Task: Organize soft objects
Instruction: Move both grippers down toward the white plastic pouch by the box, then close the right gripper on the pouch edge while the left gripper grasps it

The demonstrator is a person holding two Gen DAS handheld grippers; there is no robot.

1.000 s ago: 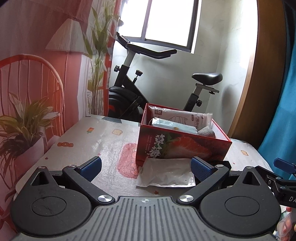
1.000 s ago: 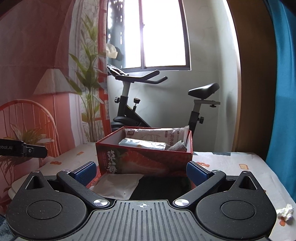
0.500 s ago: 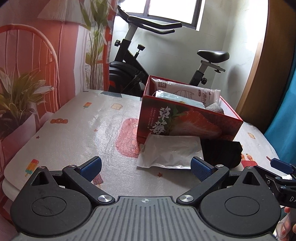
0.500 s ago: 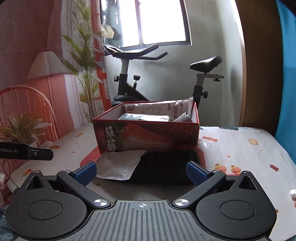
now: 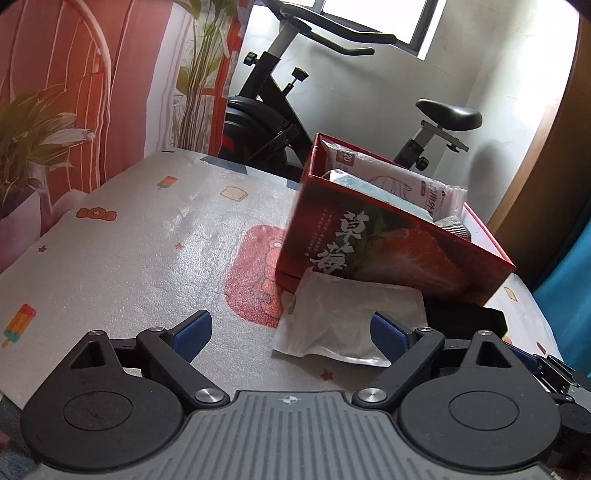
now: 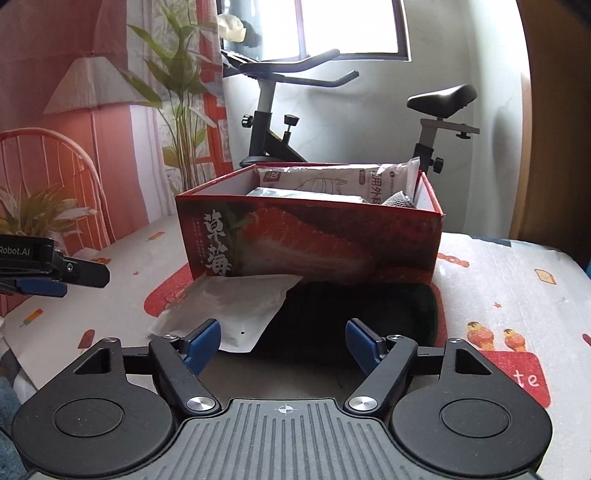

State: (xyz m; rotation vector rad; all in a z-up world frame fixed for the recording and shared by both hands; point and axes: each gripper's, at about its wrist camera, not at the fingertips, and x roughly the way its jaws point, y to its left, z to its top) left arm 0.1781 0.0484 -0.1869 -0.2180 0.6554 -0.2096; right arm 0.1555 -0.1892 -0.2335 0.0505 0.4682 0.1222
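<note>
Reaching for the two loose soft things lying against the red box [image 6: 310,240] on the desk [image 5: 122,236]. My left gripper [image 5: 291,330] narrows, empty, toward the white pouch [image 5: 347,325]; my right gripper [image 6: 283,341] narrows, empty, before the black cloth [image 6: 354,314]. Next I must pinch each and lift it in.

An exercise bike [image 6: 295,122] stood past the table's far edge, black saddle [image 6: 441,98] off to the right, handlebars under the bright window [image 6: 351,27]. A printed curtain [image 5: 74,92] with a lamp and leafy plants hung along the table's left edge. The table cover [image 5: 147,240] showed popsicles, candies and little stars.
</note>
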